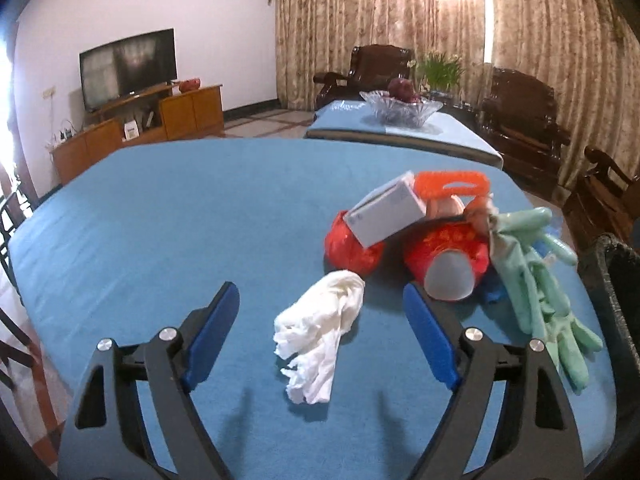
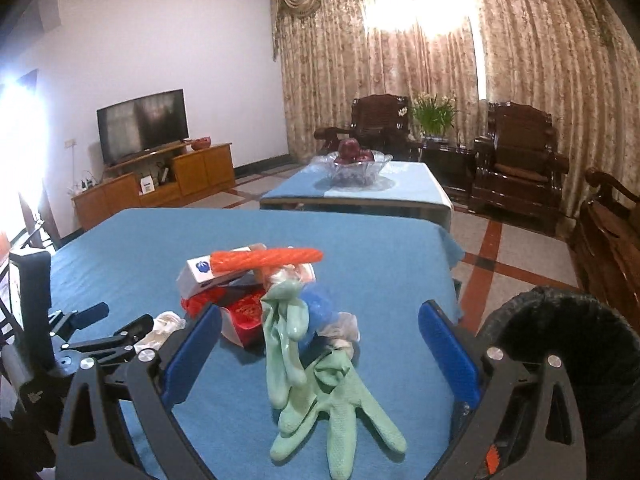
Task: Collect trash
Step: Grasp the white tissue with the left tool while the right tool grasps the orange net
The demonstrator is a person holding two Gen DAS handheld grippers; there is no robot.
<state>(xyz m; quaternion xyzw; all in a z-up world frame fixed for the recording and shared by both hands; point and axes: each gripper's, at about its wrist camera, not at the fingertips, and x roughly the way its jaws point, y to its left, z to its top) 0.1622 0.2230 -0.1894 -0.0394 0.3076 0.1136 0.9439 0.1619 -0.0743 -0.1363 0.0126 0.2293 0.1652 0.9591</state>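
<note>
Early stage of the collecting, by the look of it: nothing lifted yet, all the trash lying on the blue table (image 1: pixel 160 220).

Left gripper (image 1: pixel 320 304) spread wide, fingers (image 1: pixel 212 336) empty, straddling a crumpled white tissue (image 1: pixel 320 340) that lies flat on the cloth between them. Right gripper (image 2: pixel 320 332) equally wide, holding nothing, framing a pair of pale green rubber gloves (image 2: pixel 316 384) draped toward the camera.

Behind both, a heap: white carton (image 1: pixel 386 210) tilted on a red plastic bag (image 1: pixel 352 248), an orange handle piece (image 2: pixel 268 260) across the top, a red printed wrapper (image 1: pixel 444 248) with a grey rounded end, something blue and crinkled (image 2: pixel 316 300) partly hidden under the gloves.

Black bin (image 2: pixel 568 344) just beside the table's right edge, near the right gripper.

Next move, probably: lowering over the tissue or the gloves, closing on soft, floppy material near its bulk so nothing trails, then carrying it rightward to the bin. Loose glove ends likely to snag the heap.
</note>
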